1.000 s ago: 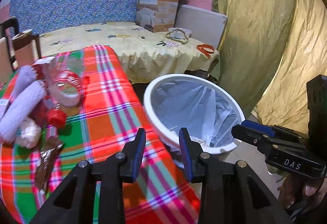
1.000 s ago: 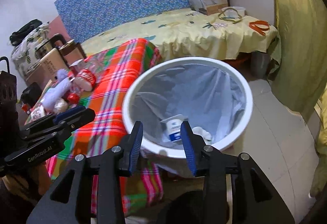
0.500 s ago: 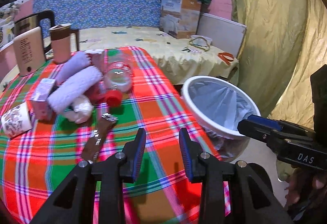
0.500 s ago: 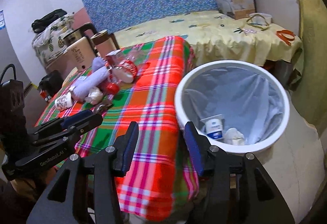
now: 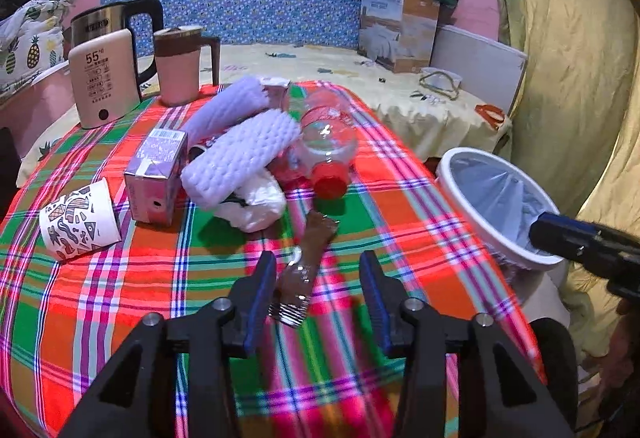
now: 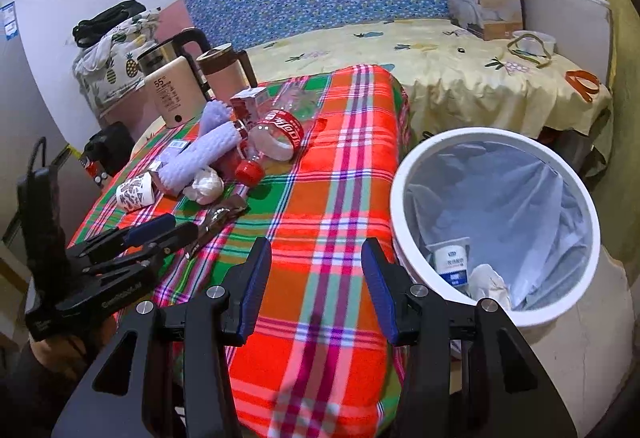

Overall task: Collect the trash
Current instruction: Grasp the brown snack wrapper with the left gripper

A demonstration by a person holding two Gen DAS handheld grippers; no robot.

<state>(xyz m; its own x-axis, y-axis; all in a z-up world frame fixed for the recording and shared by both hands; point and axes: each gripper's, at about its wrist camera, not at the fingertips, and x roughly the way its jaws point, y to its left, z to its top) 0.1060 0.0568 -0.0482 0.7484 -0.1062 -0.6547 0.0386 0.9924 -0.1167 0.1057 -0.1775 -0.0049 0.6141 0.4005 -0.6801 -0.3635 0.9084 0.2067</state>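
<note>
Blue-padded, your left gripper [image 5: 318, 292] is opening its jaws over a crinkled brown wrapper [image 5: 306, 266] near the table's [image 5: 120, 302] front edge, having swung away from the bin [image 6: 494, 226]. Your right gripper [image 6: 316, 286], empty, jaws apart, hovers beside the bin; another pickup begins.

The right gripper [image 6: 316, 278] fills the lower centre, its blue-padded jaws apart over the plaid tablecloth [image 6: 340, 178], nothing between them. At right stands a white bin [image 6: 400, 222] lined with a bag, a small carton [image 6: 450, 260] and crumpled tissue [image 6: 490, 280] inside. At left centre lies a heap: bottle [image 6: 276, 136], foam sleeves [image 6: 200, 154], paper cup [image 6: 134, 192], brown wrapper [image 6: 218, 218]. The left gripper [image 6: 176, 228] sits at lower left, tips by the wrapper.
</note>
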